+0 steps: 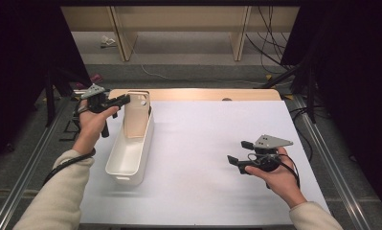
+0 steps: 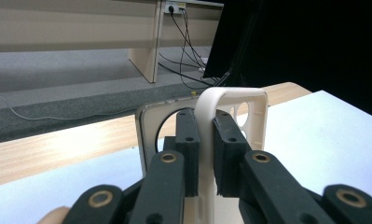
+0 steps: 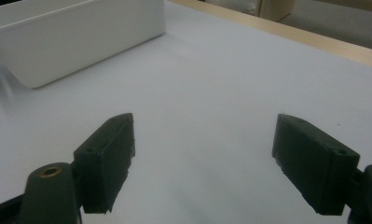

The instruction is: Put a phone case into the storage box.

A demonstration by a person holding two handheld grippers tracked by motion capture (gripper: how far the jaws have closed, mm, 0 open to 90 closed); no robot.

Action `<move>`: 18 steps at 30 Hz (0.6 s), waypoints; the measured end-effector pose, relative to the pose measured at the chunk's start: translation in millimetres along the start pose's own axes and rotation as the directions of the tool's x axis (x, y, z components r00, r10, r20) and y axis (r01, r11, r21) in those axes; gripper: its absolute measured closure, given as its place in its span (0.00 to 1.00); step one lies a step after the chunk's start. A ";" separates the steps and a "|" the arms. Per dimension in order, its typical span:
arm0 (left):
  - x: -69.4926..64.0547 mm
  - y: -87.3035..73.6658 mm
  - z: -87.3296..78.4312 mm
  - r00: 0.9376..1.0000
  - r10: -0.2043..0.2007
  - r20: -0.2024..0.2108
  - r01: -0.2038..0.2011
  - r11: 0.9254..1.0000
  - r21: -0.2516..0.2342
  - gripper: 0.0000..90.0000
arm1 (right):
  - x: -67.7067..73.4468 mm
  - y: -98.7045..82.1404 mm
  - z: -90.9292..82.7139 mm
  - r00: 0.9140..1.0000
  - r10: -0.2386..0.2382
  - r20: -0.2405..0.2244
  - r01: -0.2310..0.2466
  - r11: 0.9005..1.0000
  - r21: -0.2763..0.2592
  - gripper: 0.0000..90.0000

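A cream phone case [image 1: 136,120] with camera cut-outs stands upright over the far end of a long white bin [image 1: 126,178]. My left gripper [image 1: 125,100] comes in from the left and is shut on the case's upper edge. In the left gripper view the two black pads press on the case's thin rim [image 2: 230,95], with the gripper [image 2: 206,154] clamped on either side of it. My right gripper [image 1: 237,152] hovers low over the white table at the right, jaws wide apart with nothing between them. In the right gripper view this gripper [image 3: 202,163] faces bare table.
The white table top [image 1: 212,124] has a wooden strip [image 1: 203,94] along its far edge. The bin [image 3: 81,32] lies ahead and to the left of the right gripper. Metal rails run along both sides of the table, and cables lie on the floor beyond.
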State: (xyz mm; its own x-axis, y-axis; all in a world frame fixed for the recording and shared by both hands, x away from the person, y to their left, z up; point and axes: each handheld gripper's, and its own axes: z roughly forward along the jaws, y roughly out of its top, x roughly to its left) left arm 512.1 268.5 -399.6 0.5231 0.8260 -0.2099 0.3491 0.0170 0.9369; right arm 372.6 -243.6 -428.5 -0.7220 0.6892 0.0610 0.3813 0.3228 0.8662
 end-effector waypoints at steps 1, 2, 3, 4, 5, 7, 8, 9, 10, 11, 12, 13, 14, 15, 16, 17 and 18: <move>0.4 -0.7 0.3 1.000 -0.001 0.000 0.001 1.000 0.002 0.91 | 0.0 0.1 -0.1 1.000 0.000 0.000 0.000 1.000 -0.001 0.24; 0.7 -1.2 0.5 1.000 -0.003 -0.001 0.003 1.000 0.002 0.91 | 0.0 0.1 -0.1 1.000 0.000 0.000 0.000 1.000 -0.001 0.24; 1.2 -1.7 0.8 1.000 -0.004 -0.001 0.004 1.000 0.002 0.91 | -0.2 0.1 0.0 1.000 0.001 0.000 -0.001 1.000 -0.001 0.24; 1.6 -2.3 1.0 1.000 -0.006 -0.001 0.006 1.000 0.002 0.91 | -0.2 0.1 0.0 1.000 0.001 0.000 -0.001 1.000 -0.001 0.24; 2.4 -3.5 1.4 1.000 -0.008 0.000 0.008 1.000 0.004 0.91 | -0.3 -0.1 0.0 1.000 0.000 -0.002 0.000 1.000 0.001 0.24; 2.7 -3.9 1.6 1.000 -0.010 -0.001 0.010 1.000 0.005 0.91 | -0.3 -0.1 0.0 1.000 -0.001 -0.002 0.001 1.000 0.001 0.24; 2.9 -4.5 2.0 1.000 -0.011 0.000 0.011 1.000 0.005 0.91 | -0.2 -0.1 0.2 1.000 0.000 -0.002 0.000 1.000 0.000 0.24; 3.1 -4.9 2.3 1.000 -0.011 0.000 0.011 1.000 0.005 0.91 | -0.1 0.0 0.1 1.000 0.000 -0.001 0.000 1.000 0.001 0.24; 3.3 -5.2 2.4 1.000 -0.011 0.000 0.011 1.000 0.006 0.91 | -0.1 0.0 0.1 1.000 0.000 -0.001 0.000 1.000 0.002 0.24; 3.6 -6.1 3.0 1.000 -0.011 -0.001 0.011 1.000 0.006 0.91 | -0.2 -0.1 0.1 1.000 0.000 -0.002 0.000 1.000 0.001 0.24; 3.6 -6.1 3.0 1.000 -0.011 -0.001 0.011 1.000 0.006 0.91 | -0.2 -0.1 0.1 1.000 0.000 -0.002 0.000 1.000 0.001 0.24; 3.8 -6.5 3.4 1.000 -0.013 0.001 0.013 1.000 0.004 0.91 | -0.3 -0.1 0.1 1.000 0.001 -0.002 -0.001 1.000 0.001 0.24; 4.0 -6.9 3.7 1.000 -0.013 0.001 0.013 1.000 0.005 0.91 | -0.3 0.0 0.1 1.000 0.001 -0.002 -0.001 1.000 0.000 0.25; 4.2 -7.3 4.0 1.000 -0.013 0.000 0.013 1.000 0.006 0.91 | -0.3 0.0 0.1 1.000 0.001 -0.002 -0.001 1.000 0.000 0.25; 4.5 -7.8 4.3 1.000 -0.014 -0.001 0.014 1.000 0.006 0.91 | -0.2 -0.1 0.1 1.000 0.000 -0.002 0.000 1.000 0.000 0.25; 5.1 -8.7 4.9 1.000 -0.016 -0.002 0.016 1.000 0.008 0.91 | -0.2 -0.1 0.0 1.000 0.000 -0.003 0.000 1.000 0.001 0.24; 5.1 -8.7 4.9 1.000 -0.016 -0.002 0.016 1.000 0.008 0.91 | -0.2 -0.1 0.0 1.000 0.000 -0.003 0.000 1.000 0.001 0.24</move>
State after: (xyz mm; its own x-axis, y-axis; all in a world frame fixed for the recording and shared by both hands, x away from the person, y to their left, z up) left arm 515.5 269.8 -410.1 0.5161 0.8266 -0.2246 0.3640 0.0257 0.9310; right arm 372.8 -243.8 -428.6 -0.7235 0.6875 0.0624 0.3818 0.3232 0.8659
